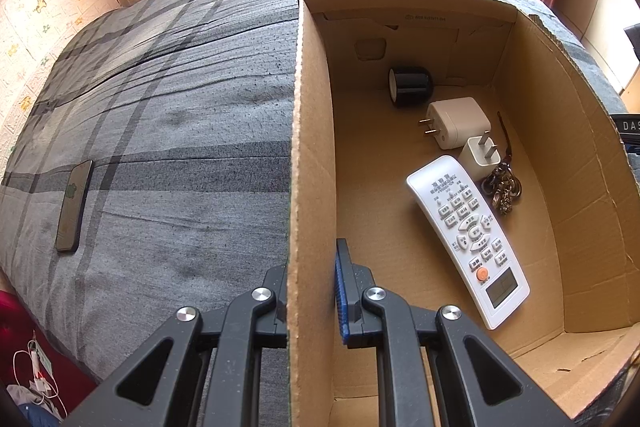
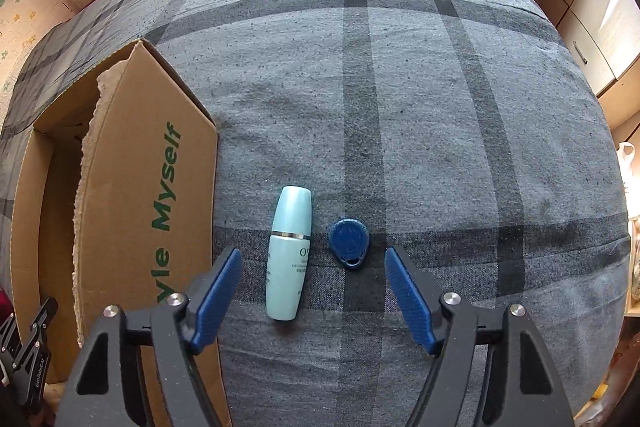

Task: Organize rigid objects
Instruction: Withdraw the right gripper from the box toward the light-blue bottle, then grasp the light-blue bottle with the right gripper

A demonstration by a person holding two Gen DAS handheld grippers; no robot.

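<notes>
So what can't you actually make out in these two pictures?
- Left wrist view: the cardboard box wall hides the left gripper's outer finger.
- Same view: the remote's button labels are too small to read.
- Right wrist view: the label on the pale blue bottle is too small to read.
- Right wrist view: the box's contents are hidden by its wall.

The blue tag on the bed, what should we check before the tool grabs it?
1. Blue tag between the right tool's fingers: ok.
2. Tool centred on tag: not ok, the bottle also lies between the fingers.
3. Fingers apart, touching neither: ok.
4. Left tool clamped on the box wall: ok.
5. Free floor in the box beside the remote: ok.
6. Tag lying flat: ok.
</notes>
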